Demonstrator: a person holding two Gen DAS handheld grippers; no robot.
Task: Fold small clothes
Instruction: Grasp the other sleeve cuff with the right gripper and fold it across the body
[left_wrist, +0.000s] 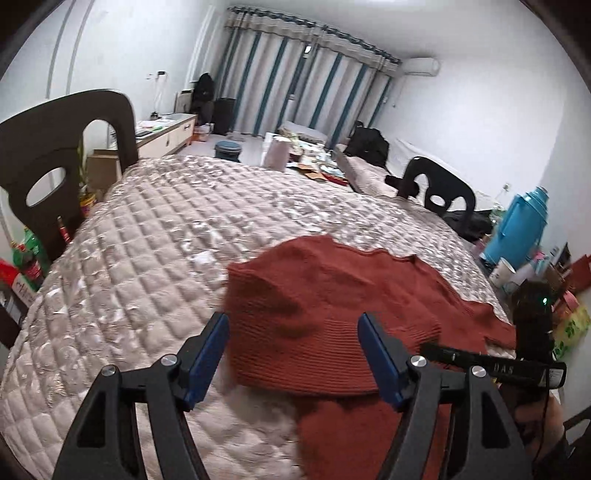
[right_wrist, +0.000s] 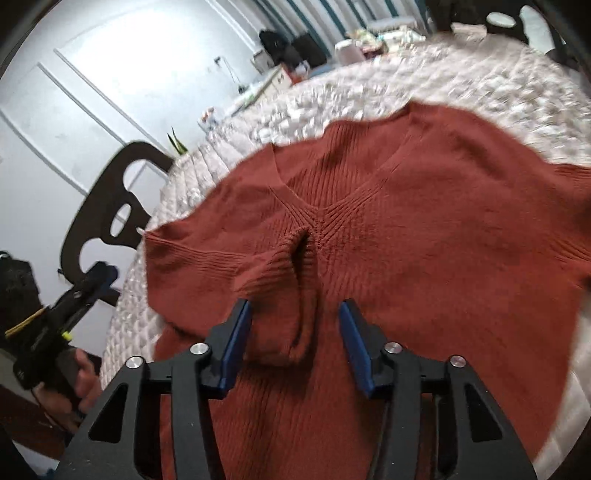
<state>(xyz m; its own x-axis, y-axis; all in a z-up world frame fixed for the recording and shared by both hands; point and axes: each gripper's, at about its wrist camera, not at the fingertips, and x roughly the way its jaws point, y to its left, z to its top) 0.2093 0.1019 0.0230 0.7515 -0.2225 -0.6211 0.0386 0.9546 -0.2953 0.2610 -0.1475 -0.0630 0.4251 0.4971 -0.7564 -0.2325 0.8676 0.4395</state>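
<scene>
Rust-red ribbed knit sweater lies spread on the quilted beige bed, one sleeve folded inward at centre frame. Left gripper and right gripper both hover released; next, probably, pinch that sleeve cuff between the right pads

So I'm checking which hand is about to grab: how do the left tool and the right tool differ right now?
The left tool has its blue fingers set wider apart than the right tool. The left tool spans the folded edge of the red sweater near the quilted cover; the right tool sits over the sweater's middle, straddling a sleeve cuff below the V-neck. Neither is pressing on the fabric.
</scene>
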